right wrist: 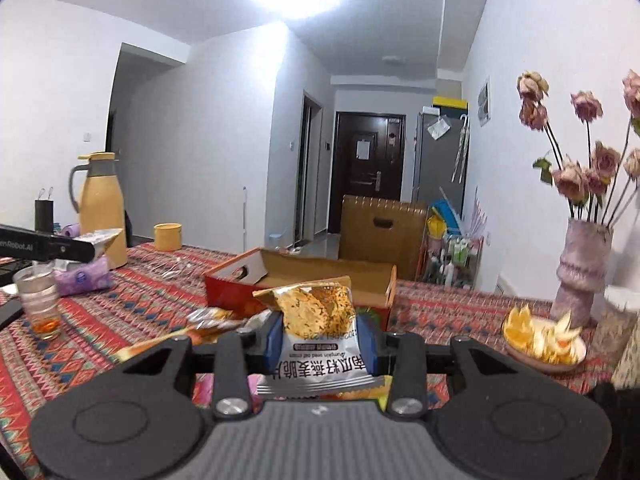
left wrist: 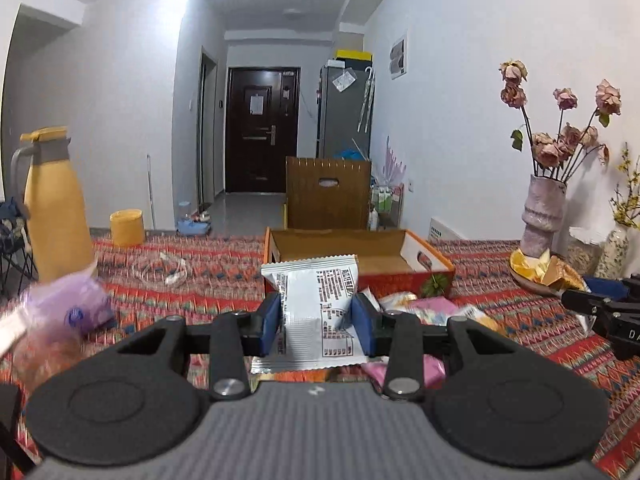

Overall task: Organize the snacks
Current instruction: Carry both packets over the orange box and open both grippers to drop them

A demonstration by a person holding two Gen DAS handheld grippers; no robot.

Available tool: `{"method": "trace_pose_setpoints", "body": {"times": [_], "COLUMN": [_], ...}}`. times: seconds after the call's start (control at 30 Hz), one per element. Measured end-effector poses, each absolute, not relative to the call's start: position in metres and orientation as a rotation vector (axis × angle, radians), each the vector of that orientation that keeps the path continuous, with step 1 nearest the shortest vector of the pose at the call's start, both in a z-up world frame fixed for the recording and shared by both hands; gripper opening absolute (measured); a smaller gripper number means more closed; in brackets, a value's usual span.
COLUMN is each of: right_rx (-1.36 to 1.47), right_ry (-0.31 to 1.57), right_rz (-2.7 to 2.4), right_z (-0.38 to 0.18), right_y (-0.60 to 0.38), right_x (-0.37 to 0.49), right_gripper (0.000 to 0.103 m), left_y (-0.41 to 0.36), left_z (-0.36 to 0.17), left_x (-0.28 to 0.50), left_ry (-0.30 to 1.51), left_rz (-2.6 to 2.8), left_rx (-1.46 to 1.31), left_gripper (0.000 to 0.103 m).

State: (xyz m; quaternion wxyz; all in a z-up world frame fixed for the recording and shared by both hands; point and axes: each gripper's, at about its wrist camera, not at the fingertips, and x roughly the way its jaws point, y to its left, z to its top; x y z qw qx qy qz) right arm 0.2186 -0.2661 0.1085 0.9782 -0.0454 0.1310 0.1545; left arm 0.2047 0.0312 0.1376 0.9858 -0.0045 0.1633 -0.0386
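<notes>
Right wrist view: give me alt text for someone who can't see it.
The right tongs grip a snack packet printed with a seeded cracker, held above a patterned tablecloth. Behind it sits an open cardboard box. A plate of orange peel and a vase of dried roses stand to the right.

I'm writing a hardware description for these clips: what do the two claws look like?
Both match: the left claw and right claw have blue pads on matte black linkage arms with silver pivot bolts, two round black discs, and a ribbed grey body. White lettering marks the side of each.
</notes>
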Motion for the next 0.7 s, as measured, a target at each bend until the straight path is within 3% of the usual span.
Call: {"method": "trace_pose_setpoints", "body": {"times": [0.7], "right_rx": [-0.153], "right_ry": [0.172], "right_rz": [0.283], "right_z": [0.154], "right_y": [-0.262], "right_x": [0.402], "right_gripper": [0.038], "left_y": [0.019], "left_z": [0.186], "left_x": [0.387], "left_ry": [0.217], "left_rz": [-0.070], "left_rx": [-0.015], "left_gripper": [0.039]}}
